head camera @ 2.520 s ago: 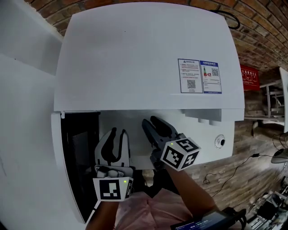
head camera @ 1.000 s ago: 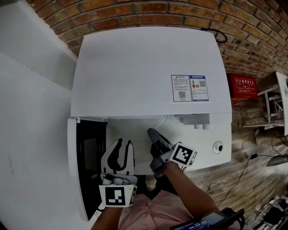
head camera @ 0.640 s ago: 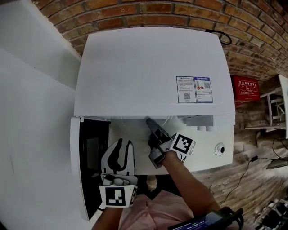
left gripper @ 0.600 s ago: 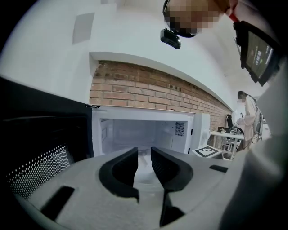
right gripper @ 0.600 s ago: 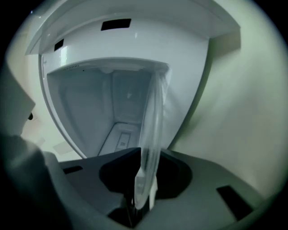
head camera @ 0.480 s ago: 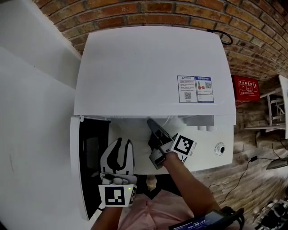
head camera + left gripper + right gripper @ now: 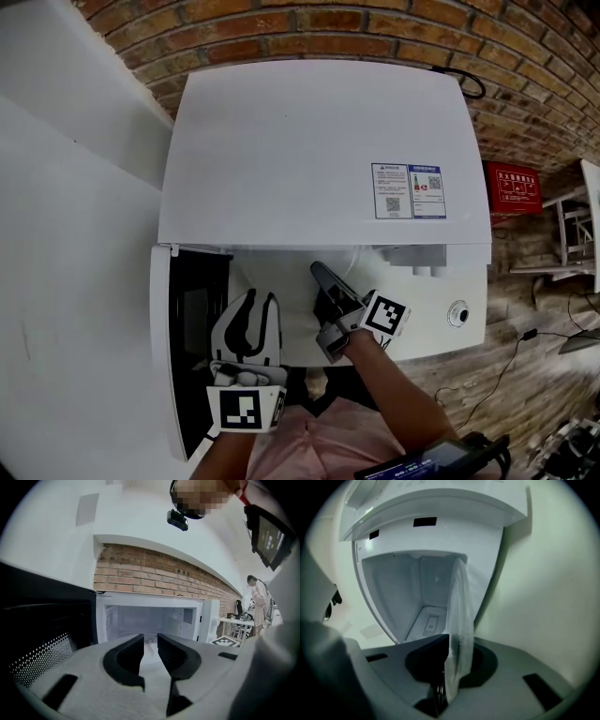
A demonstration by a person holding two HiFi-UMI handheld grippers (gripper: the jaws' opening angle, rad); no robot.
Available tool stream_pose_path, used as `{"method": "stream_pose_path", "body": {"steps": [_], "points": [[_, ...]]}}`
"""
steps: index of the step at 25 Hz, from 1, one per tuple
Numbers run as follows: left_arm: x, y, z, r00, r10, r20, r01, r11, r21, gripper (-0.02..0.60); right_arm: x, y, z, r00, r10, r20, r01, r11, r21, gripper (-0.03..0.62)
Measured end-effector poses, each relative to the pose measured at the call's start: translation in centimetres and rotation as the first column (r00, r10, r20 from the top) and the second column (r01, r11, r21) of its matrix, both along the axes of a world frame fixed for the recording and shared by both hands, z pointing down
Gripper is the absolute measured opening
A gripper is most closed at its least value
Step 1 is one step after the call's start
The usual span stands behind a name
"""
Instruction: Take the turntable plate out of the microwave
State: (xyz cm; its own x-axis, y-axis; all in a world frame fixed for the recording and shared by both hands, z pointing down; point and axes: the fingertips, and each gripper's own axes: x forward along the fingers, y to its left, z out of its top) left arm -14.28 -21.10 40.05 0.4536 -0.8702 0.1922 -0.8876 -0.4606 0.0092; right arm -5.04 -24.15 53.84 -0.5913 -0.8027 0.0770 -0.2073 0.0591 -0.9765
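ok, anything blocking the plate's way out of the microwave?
Nothing visible. The door stands wide open; jaws of the right gripper have just been closing on the turntable plate at the cavity mouth.

Level at the white microwave's (image 7: 309,150) mouth: black-jawed grey right gripper (image 7: 319,274), jaws just closing on a clear glass plate (image 7: 459,606); matching left gripper (image 7: 253,298) alongside, jaws apart, empty.
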Motion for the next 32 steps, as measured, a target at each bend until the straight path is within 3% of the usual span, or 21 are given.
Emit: {"method": "stream_pose_path", "body": {"steps": [4, 11, 22, 32], "points": [[-0.1, 0.1, 0.0, 1.000, -0.007, 0.000, 0.007, 1.000, -0.002, 0.098, -0.6, -0.9, 0.2, 0.999, -0.041, 0.025, 0.041, 0.999, 0.016, 0.078], [-0.2, 0.5, -0.8, 1.000, -0.026, 0.003, 0.026, 0.999, 0.021, 0.098, -1.4, -0.4, 0.3, 0.993, -0.090, 0.081, 0.092, 0.996, -0.017, 0.031], [0.0, 3.5, -3.2, 0.995, -0.099, -0.002, 0.098, 0.991, 0.085, 0.098, -0.5, 3.9, -1.3, 0.978, -0.197, 0.061, 0.197, 0.980, 0.003, 0.029], [-0.3, 8.0, -3.5, 0.999, -0.039, -0.021, 0.041, 0.993, 0.109, 0.098, 0.8, 10.4, -1.6, 0.982, -0.180, 0.054, 0.180, 0.984, 0.015, 0.030]]}}
